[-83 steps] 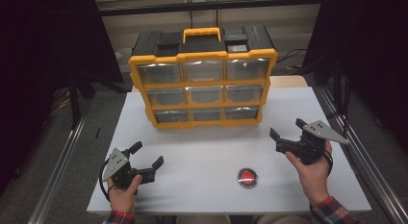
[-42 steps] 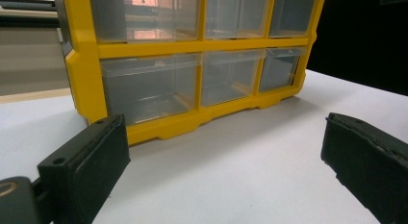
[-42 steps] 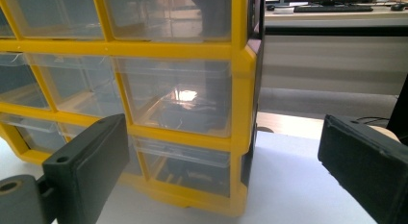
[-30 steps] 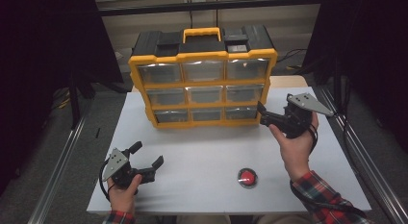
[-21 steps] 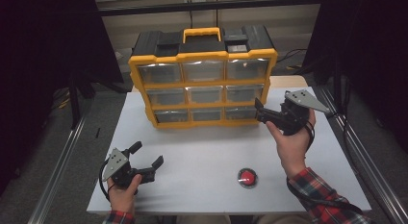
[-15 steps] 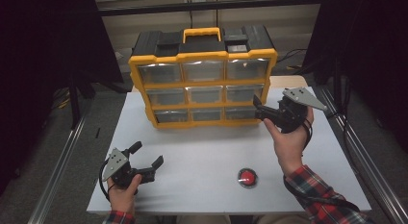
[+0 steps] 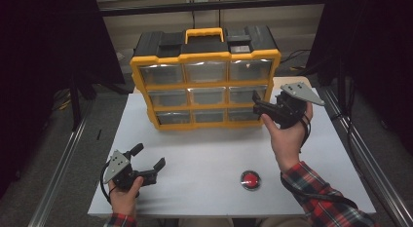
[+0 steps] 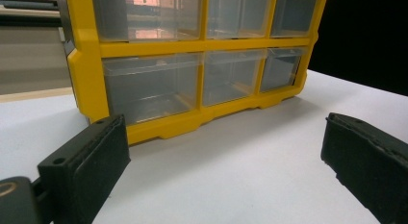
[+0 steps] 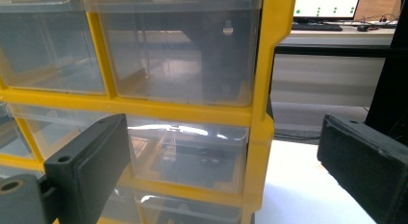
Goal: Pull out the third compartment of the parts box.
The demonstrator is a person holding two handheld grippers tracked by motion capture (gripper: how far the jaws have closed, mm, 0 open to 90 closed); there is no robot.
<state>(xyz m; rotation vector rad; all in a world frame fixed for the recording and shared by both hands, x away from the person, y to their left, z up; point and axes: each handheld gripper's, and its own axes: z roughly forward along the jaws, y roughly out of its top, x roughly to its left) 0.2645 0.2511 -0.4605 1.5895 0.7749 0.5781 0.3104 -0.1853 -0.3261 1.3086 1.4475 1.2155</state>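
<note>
- Nearest you, your left gripper (image 7: 146,161) rests low on the white table top (image 7: 195,154) by the front edge, jaws spread wide with nothing between them; from its own view, bare table lies in the gap and the cabinet stands well beyond.
- Just right of centre, a small round red push-button (image 7: 250,179) sits on the table, apart from both hands and untouched.
- Further out, your right hand (image 7: 287,134) holds the right gripper (image 7: 257,104) up at the right end of the yellow plastic drawer cabinet with clear drawers (image 7: 204,85), level with its middle and bottom rows.
- Those jaws are released too, gaping wide. In the right gripper view, the yellow right-hand post of the cabinet stands between them, the left jaw in front of the clear right drawer of the middle row (image 9: 187,154); I can't tell whether it touches.
- Progress, as I judge it: early. You're lined up on the cabinet's right column, yet every drawer looks fully pushed in and nothing is gripped.
- Left to do: close on a drawer front and draw it out.
- Farthest back, the cabinet's black top and yellow carry handle (image 7: 204,34) are untouched.
</note>
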